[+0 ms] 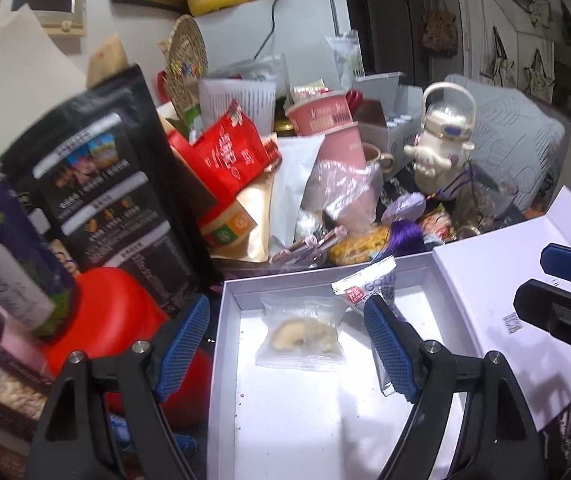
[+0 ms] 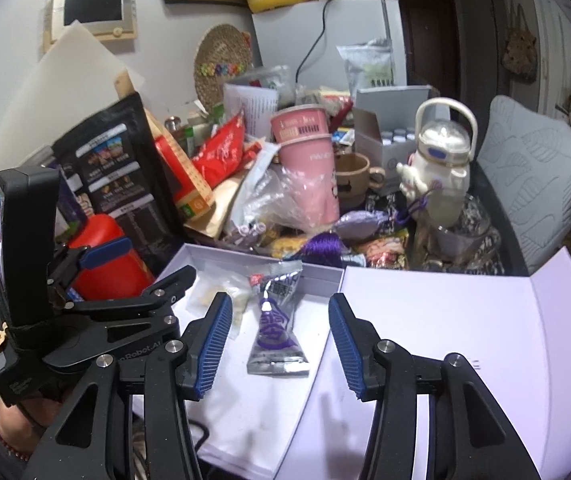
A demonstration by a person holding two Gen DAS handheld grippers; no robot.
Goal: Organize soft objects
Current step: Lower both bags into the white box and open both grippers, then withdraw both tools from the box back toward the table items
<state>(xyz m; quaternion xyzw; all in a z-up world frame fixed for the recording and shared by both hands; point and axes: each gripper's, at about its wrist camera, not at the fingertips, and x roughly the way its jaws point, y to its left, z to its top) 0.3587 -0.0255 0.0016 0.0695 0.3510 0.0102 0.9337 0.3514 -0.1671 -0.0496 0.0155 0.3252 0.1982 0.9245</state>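
white box [image 1: 241, 300] open beside crowded clutter

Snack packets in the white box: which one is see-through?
The clear packet lying flat toward the box's left wall; its pale snack shows through. The other, the silver-and-purple sachet, is opaque printed foil.

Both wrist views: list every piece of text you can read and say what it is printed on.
"GO", cut off: silver snack packet in the white box.
"nRobot.AI", start hidden: left gripper's black body.
"PAN", faint, cut off: pink cup.
Black pouch, red packet, upper pink cup: print too blurred to read.
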